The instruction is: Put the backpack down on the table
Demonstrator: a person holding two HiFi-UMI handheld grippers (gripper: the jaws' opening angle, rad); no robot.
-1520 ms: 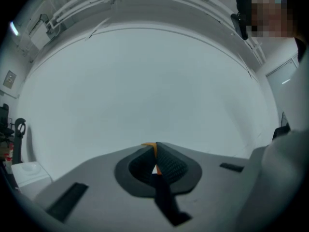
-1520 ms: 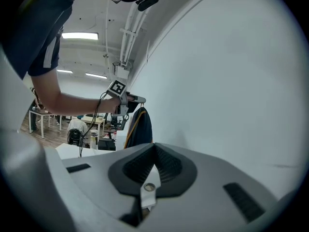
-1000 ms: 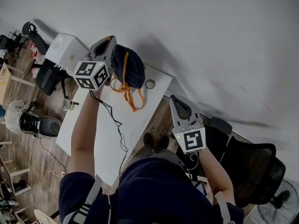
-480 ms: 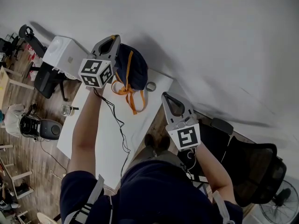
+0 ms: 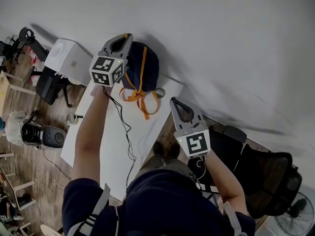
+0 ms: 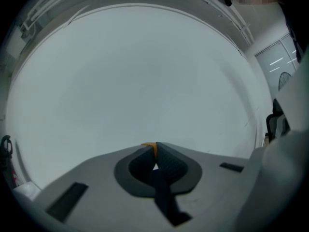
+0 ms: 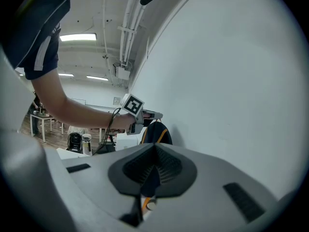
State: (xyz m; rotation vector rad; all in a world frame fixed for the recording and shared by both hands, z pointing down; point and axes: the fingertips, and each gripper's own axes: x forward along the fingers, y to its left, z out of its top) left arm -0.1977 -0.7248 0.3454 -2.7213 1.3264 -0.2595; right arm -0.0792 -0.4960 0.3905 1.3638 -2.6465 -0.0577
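Note:
A dark navy backpack (image 5: 147,65) with orange straps hangs at the far end of the white table (image 5: 110,151), close to the wall. My left gripper (image 5: 127,36) is shut on the backpack's top strap (image 6: 161,192), a navy band pinched between the pads with an orange bit at the tips. The pack's orange straps (image 5: 142,100) trail down onto the tabletop. Whether its bottom rests on the table I cannot tell. My right gripper (image 5: 173,101) hovers off the table's right edge, shut and holding nothing. The right gripper view shows the backpack (image 7: 155,132) beyond my right gripper (image 7: 154,147).
A roll of tape (image 5: 158,91) lies on the table beside the backpack. A black cable (image 5: 127,134) runs along the tabletop. A white box (image 5: 68,56) stands left of the table, a black office chair (image 5: 268,176) at the right. The wall rises right behind the table.
My left gripper has carried the backpack to the right and closer to the wall, and the orange straps have swung. My right gripper has shifted left toward the table's edge.

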